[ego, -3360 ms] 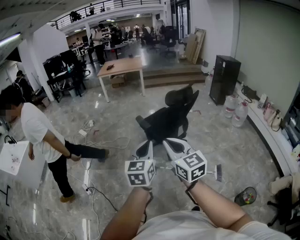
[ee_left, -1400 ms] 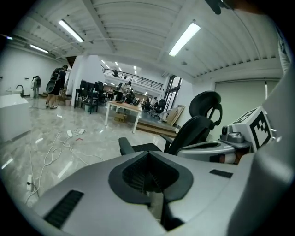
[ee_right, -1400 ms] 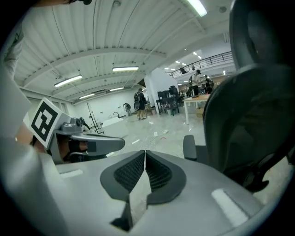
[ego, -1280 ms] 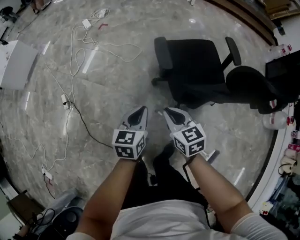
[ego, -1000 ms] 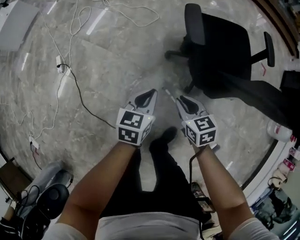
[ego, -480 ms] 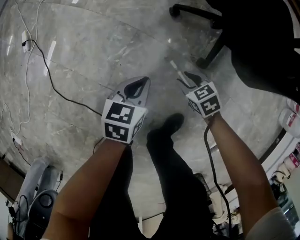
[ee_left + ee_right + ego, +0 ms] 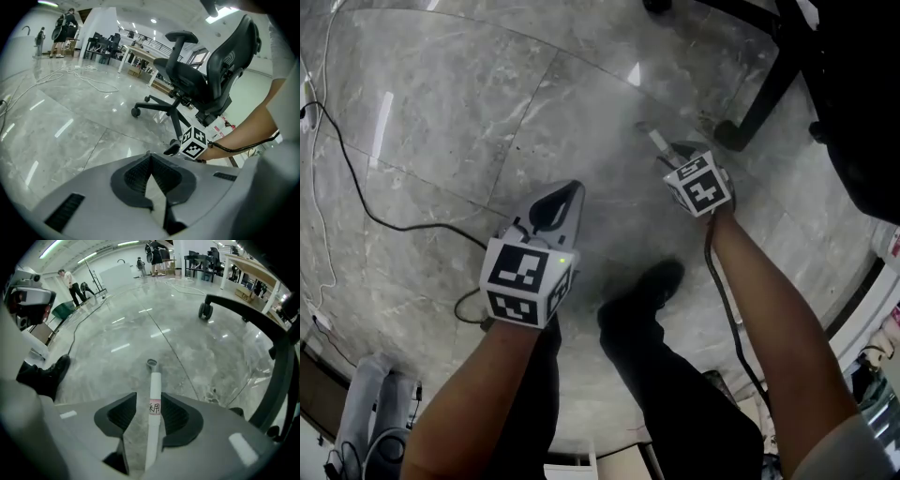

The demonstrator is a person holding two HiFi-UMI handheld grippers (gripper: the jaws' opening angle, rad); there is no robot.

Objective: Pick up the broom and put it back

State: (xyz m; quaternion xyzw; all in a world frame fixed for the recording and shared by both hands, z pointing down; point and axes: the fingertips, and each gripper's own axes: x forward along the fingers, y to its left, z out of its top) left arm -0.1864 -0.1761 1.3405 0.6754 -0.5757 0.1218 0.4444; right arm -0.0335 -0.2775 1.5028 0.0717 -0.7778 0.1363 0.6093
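Note:
The broom shows only as its white handle (image 7: 153,390) with a paper label and a grey hanging loop at its end; the brush is out of view. The handle runs between the jaws of my right gripper (image 7: 149,396), which are opening, and a gap shows beside the left pad. In the head view the handle's tip (image 7: 655,141) pokes out ahead of the right gripper (image 7: 677,156), low over the marble floor. My left gripper (image 7: 559,199) hangs nearer to me, its jaws shut on nothing; in its own view its tips (image 7: 149,155) meet.
A black office chair (image 7: 825,75) stands close at the upper right, its wheeled base (image 7: 205,310) just beyond the handle. My black shoe (image 7: 652,286) is between the arms. A black cable (image 7: 356,187) crosses the floor at the left. People and desks stand far off (image 7: 65,28).
Both grippers have sunk toward the floor, and the view has closed in on it. The right gripper has reached farther ahead with the handle, toward the chair base.

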